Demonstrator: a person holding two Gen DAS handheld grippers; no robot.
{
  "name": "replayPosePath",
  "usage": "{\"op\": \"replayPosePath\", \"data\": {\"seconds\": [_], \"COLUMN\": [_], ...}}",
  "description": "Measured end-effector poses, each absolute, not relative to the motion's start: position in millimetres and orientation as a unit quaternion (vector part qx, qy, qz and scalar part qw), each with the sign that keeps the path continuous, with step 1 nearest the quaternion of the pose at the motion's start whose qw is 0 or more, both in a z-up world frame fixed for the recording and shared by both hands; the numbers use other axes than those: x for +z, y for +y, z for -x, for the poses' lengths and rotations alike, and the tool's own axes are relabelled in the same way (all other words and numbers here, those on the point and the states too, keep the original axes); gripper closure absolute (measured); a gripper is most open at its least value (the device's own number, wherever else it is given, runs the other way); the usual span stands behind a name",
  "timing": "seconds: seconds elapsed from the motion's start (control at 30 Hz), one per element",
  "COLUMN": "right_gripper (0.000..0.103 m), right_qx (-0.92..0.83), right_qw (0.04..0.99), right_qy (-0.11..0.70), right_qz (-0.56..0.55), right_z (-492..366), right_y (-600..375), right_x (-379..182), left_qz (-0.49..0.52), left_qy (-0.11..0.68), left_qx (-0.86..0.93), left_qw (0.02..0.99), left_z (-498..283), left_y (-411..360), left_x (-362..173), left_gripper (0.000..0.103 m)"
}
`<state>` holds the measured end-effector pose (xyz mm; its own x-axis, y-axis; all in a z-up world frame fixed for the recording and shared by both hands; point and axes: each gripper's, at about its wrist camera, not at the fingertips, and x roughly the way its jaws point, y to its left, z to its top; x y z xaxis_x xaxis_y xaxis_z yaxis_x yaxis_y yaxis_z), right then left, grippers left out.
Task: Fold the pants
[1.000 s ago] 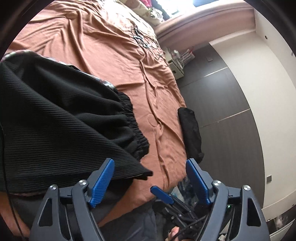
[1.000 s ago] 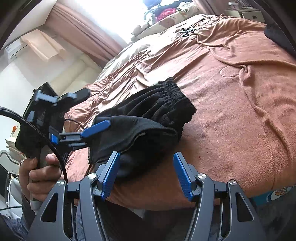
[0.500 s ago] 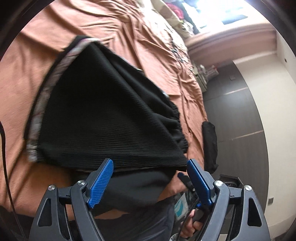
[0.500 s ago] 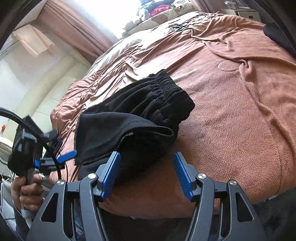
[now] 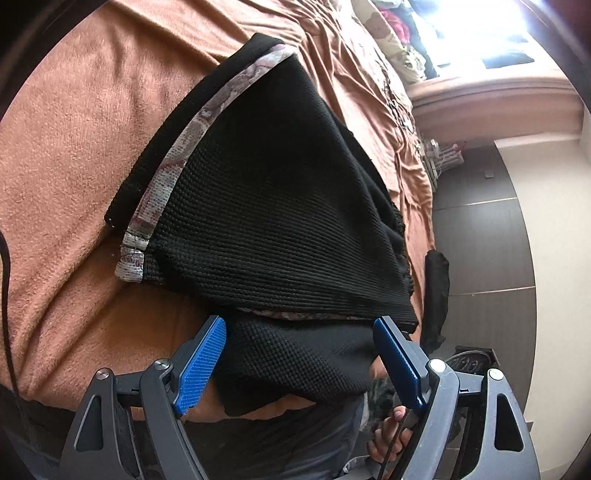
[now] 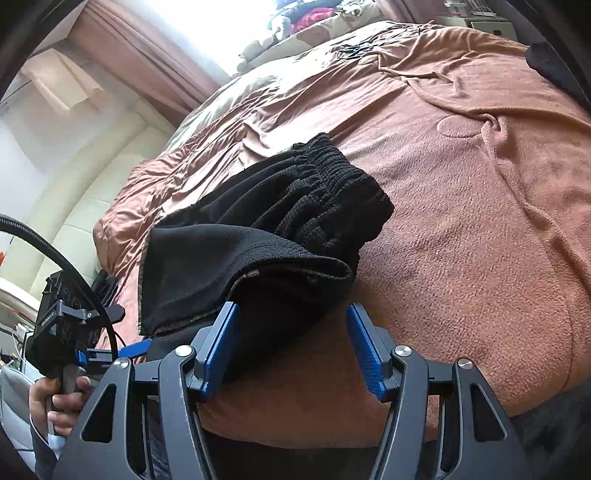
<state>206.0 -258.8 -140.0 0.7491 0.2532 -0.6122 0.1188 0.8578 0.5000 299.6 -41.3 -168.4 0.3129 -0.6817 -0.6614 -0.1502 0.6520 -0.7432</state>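
Black knitted pants [image 5: 280, 206] lie folded on the brown blanket [image 5: 74, 147], a grey patterned hem band [image 5: 173, 162] along their left edge. Their gathered waistband [image 6: 332, 192] points up the bed. My left gripper [image 5: 299, 354] hovers open at the near edge, where a lower cloth layer shows between its fingers without touching the pads. In the right wrist view the left gripper [image 6: 125, 330] sits low at the left, off the pants [image 6: 229, 258], in a hand [image 6: 55, 402]. My right gripper [image 6: 293, 347] stands open at the folded corner. Cloth reaches its left pad, and the right pad is over bare blanket [image 6: 480, 221].
A second black garment [image 5: 436, 291] hangs over the bed's right edge, with dark floor [image 5: 480, 221] beyond. Pillows and soft toys [image 6: 295, 26] crowd the head of the bed by a bright window. A black cable [image 6: 74, 258] loops at the left.
My left gripper has drawn back from the fold's edge toward the near side and rolled. The folded pants now show whole below it. The right gripper has hardly moved.
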Motion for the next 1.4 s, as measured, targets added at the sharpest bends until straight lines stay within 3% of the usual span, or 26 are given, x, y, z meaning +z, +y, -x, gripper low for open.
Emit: {"op": "replayPosePath", "data": {"seconds": [0.4, 0.43, 0.5, 0.57, 0.67, 0.73, 0.8, 1.37, 1.4], "right_gripper": [0.045, 0.05, 0.062, 0.071, 0.08, 0.09, 0.093, 0.091, 0.095], "right_qx": [0.031, 0.031, 0.033, 0.035, 0.038, 0.042, 0.049, 0.072, 0.074], "right_qw": [0.898, 0.898, 0.898, 0.898, 0.899, 0.9, 0.903, 0.91, 0.911], "right_qy": [0.351, 0.35, 0.35, 0.35, 0.346, 0.342, 0.333, 0.319, 0.316], "right_qz": [-0.264, -0.264, -0.264, -0.265, -0.265, -0.266, -0.267, -0.256, -0.254], "right_z": [-211, -211, -212, -213, -212, -210, -207, -205, -203], "right_y": [-263, -263, -263, -264, -266, -267, -269, -275, -275], "right_x": [-143, -143, -144, -146, -147, -147, -145, -147, -147], "left_qz": [0.375, 0.373, 0.367, 0.364, 0.361, 0.36, 0.353, 0.3, 0.296], "left_qy": [0.553, 0.552, 0.548, 0.546, 0.536, 0.522, 0.508, 0.462, 0.459], "left_qx": [-0.138, -0.134, -0.121, -0.112, -0.099, -0.096, -0.098, -0.155, -0.159], "left_qw": [0.731, 0.734, 0.742, 0.746, 0.757, 0.767, 0.78, 0.82, 0.822], "left_z": [-326, -328, -329, -328, -328, -329, -330, -368, -372], "left_y": [-45, -44, -41, -36, -28, -24, -24, -54, -57], "left_x": [-181, -180, -175, -172, -166, -159, -148, -79, -75], "left_gripper": [0.019, 0.021, 0.042, 0.051, 0.076, 0.085, 0.092, 0.095, 0.095]}}
